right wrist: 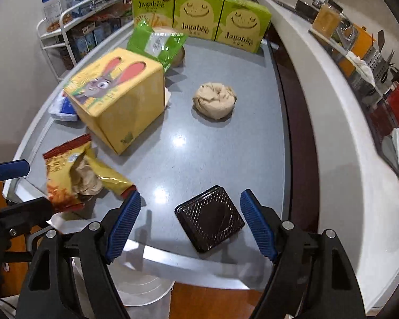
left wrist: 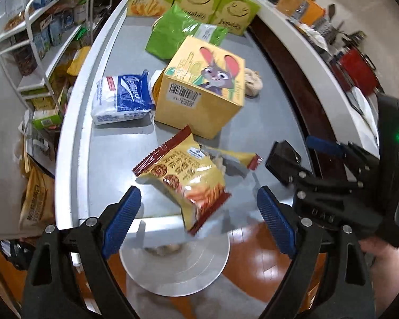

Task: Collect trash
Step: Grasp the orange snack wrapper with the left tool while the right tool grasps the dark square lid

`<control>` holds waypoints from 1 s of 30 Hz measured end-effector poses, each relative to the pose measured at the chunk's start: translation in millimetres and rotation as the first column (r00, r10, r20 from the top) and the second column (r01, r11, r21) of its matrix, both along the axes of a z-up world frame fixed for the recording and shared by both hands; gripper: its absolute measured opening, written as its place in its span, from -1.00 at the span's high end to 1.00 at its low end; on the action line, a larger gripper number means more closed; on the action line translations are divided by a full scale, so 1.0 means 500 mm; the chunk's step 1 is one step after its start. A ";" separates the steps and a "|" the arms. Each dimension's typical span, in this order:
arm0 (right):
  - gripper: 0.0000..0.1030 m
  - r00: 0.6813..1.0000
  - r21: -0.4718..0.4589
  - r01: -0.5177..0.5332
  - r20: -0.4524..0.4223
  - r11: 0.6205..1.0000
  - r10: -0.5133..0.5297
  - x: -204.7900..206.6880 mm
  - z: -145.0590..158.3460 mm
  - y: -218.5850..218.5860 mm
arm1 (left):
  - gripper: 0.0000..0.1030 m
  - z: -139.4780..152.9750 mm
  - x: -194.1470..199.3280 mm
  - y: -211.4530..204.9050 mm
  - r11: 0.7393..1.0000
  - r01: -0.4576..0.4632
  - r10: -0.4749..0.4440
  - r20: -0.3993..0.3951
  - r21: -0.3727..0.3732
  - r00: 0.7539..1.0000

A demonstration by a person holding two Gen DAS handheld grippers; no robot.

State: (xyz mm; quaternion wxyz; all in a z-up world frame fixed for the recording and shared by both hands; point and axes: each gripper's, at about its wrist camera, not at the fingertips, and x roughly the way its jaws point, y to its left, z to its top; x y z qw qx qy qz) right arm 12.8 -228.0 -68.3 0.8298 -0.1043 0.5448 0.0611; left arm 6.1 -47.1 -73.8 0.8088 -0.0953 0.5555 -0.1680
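A torn yellow and red snack bag (left wrist: 183,183) with crumpled paper inside lies at the near left corner of the grey table (left wrist: 266,122), partly overhanging the edge above a white bin (left wrist: 175,260). My left gripper (left wrist: 199,220) hovers over it, open, with both pads clear of the bag. A black plastic tray (right wrist: 210,220) lies flat near the table's front edge. My right gripper (right wrist: 191,224) is above the tray, open, and its pads do not touch it. A crumpled brown paper ball (right wrist: 214,101) sits mid-table. The snack bag (right wrist: 74,175) also shows at the left of the right wrist view.
A yellow rabbit box (left wrist: 202,90), a blue tissue pack (left wrist: 122,98), a green pouch (left wrist: 178,32) and three green Jagabee boxes (right wrist: 199,16) stand further back. A wire shelf rack (left wrist: 40,40) is on the left and a white counter (right wrist: 340,122) on the right. The floor is orange.
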 end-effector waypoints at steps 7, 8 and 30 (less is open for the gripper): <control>-0.48 0.999 0.010 0.002 -0.049 1.000 -0.002 0.012 -0.033 -0.004 | -0.75 -0.049 0.025 -0.014 0.999 -0.021 0.022 -0.037 0.050 0.999; -0.48 0.998 0.001 -0.001 -0.055 1.000 0.001 0.013 -0.038 -0.003 | -0.74 -0.052 0.028 -0.014 0.998 -0.022 0.023 -0.036 0.051 0.999; 0.11 0.988 0.195 0.075 -0.144 0.978 -0.047 0.004 -0.051 -0.026 | -0.04 -0.042 0.033 0.032 0.999 0.010 -0.010 -0.002 0.052 1.000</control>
